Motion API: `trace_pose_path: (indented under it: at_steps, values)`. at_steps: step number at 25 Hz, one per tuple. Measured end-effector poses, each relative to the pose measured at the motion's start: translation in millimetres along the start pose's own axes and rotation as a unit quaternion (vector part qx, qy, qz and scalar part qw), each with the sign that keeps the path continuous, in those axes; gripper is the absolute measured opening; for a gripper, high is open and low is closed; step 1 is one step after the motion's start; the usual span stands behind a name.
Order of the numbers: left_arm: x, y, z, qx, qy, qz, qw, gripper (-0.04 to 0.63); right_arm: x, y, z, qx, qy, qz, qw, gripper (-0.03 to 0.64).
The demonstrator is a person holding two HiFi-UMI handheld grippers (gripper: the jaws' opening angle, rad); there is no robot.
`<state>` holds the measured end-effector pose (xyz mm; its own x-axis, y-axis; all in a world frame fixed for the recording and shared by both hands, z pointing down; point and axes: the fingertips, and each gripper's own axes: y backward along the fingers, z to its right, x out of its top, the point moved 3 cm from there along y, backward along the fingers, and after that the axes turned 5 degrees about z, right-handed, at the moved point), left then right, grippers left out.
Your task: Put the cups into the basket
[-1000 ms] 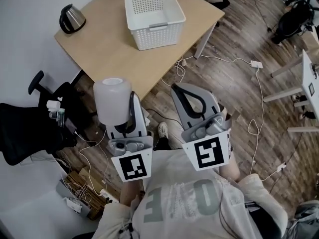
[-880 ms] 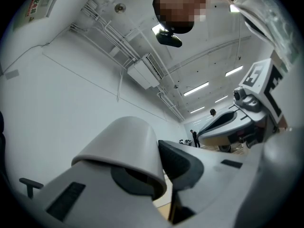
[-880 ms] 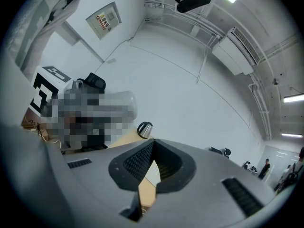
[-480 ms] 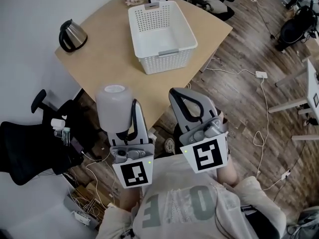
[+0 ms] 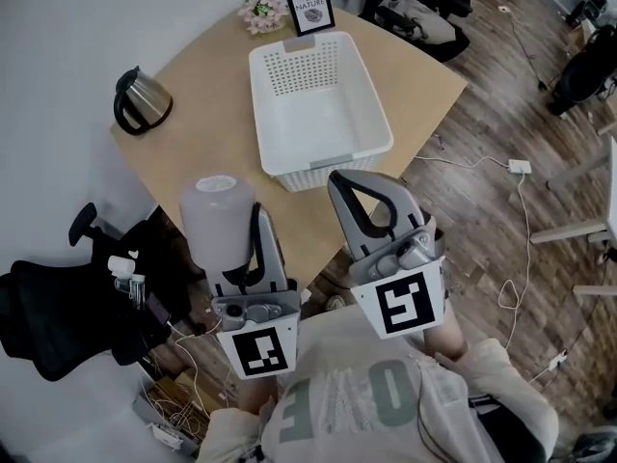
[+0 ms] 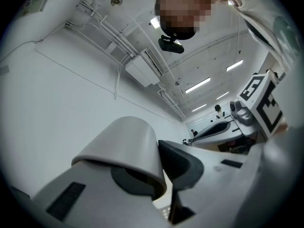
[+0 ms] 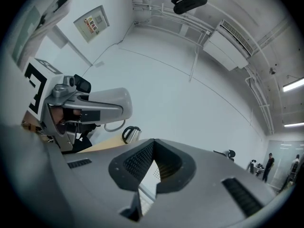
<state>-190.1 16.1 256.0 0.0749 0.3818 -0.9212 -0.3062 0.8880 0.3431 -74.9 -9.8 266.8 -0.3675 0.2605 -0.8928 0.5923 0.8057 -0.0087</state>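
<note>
Left gripper [image 6: 159, 175] clamped on a pale cup [image 6: 126, 146], jaws pinching its side, the closed end pointing away from the gripper body. Right gripper [image 7: 153, 163] beside it with jaws pressed together at the tips and nothing between them.

Just beyond the right jaw tips, the near wall of the white basket [image 5: 378, 104], empty, with no cup in it yet. A second ago well ahead of both grippers, with bare floor under the jaws; now drawn close, the right tips over the near edge of the table [image 5: 207, 123]. Cup short of the basket and to the left of it, over the table's near corner. Grip on the cup unchanged, right jaws as tight as before.

Farther left of the cup, a kettle [image 5: 143, 99]. Past the basket's far wall, a framed card [image 5: 310, 8] and flowers [image 5: 262, 10], out of sight a second ago.
</note>
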Motion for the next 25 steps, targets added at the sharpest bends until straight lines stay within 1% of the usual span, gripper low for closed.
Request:
trace_pose_path:
  at_steps: [4,8,14,17,19,20,23,25]
  values:
    - [-6.1,-54.1,0.2,0.013,-0.009,0.005,0.9999,0.048,-13.1,-27.2,32.2,0.025,-0.004,0.002,1.0,-0.002]
    - [-10.0,-103.9,8.6,0.005,-0.006,-0.004,1.0,0.048,-25.0,-49.1,68.2,0.031,-0.016,0.008,0.999,-0.002]
    - [-19.7,-161.9,18.0,-0.015,-0.038,-0.038,0.9985,0.048,-45.4,-74.6,105.6,0.032,-0.039,0.015,0.999,-0.002]
    - [-26.9,-187.3,22.8,-0.033,-0.051,-0.069,0.9958,0.048,-56.8,-84.9,117.3,0.033,-0.052,0.014,0.998,-0.002]
    - [-38.0,-204.6,28.2,-0.062,-0.058,-0.111,0.9902,0.048,-64.4,-92.7,125.6,0.036,-0.064,0.015,0.997,-0.002]
    - [-45.8,-212.9,31.3,-0.079,-0.063,-0.139,0.9851,0.048,-68.5,-96.6,129.7,0.04,-0.072,0.016,0.996,-0.002]
    - [-73.3,-235.2,39.1,-0.12,-0.086,-0.219,0.9645,0.048,-83.4,-106.6,141.3,0.056,-0.098,0.015,0.993,-0.002]
    - [-93.1,-247.3,40.2,-0.137,-0.107,-0.255,0.9511,0.048,-95.7,-112.8,148.5,0.054,-0.124,0.008,0.991,-0.002]
